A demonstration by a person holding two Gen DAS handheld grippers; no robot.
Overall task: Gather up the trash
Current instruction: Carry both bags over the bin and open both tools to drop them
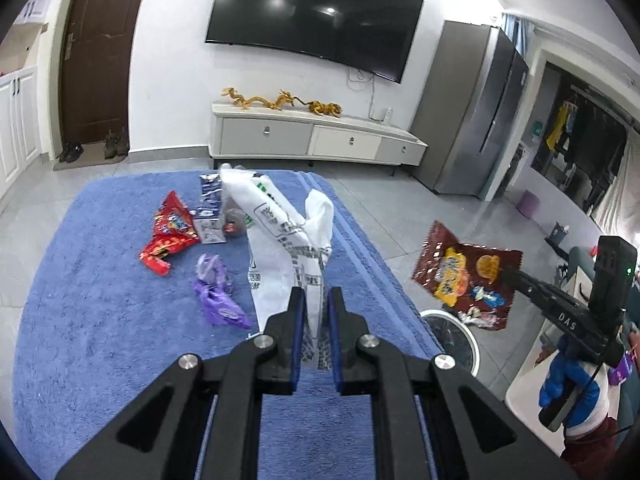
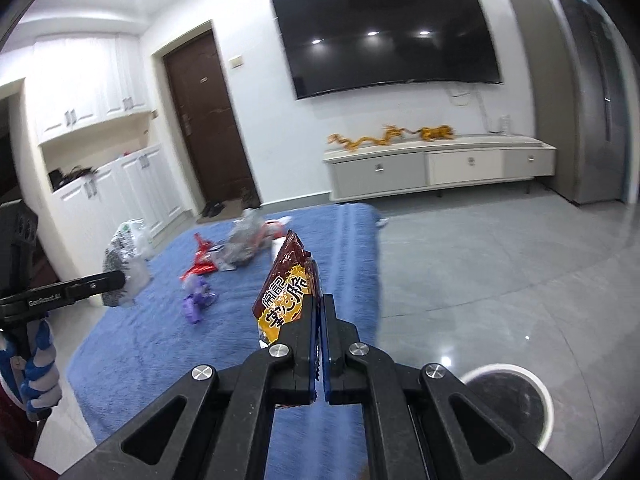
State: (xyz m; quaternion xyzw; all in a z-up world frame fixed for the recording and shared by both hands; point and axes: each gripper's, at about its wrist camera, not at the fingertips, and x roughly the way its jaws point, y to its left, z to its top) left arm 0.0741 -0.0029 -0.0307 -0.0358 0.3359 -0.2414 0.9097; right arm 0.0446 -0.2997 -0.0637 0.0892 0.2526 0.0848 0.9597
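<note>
Left wrist view: left gripper [image 1: 316,300] angled down over the blue rug [image 1: 100,300], jaws pinching a fold of the white plastic bag [image 1: 280,240], which hangs lifted off the rug. Right gripper [image 1: 516,276] reaches in from the right, held in a blue-and-white gloved hand [image 1: 568,384], jaws clamped on the dark red snack packet [image 1: 464,276], up in the air off the rug's right edge, above a white round bin [image 1: 452,320] on the floor. Right wrist view: same packet [image 2: 288,292] sticks up between the pressed-together jaws. Still on the rug: red wrappers [image 1: 168,232], a purple wrapper [image 1: 218,296], a blue-white carton [image 1: 210,208], all just left of the bag. Room: grey tile floor [image 1: 380,208], wall TV [image 1: 316,16], white TV cabinet [image 1: 312,136], brown door [image 1: 100,48], grey fridge [image 1: 472,112].
</note>
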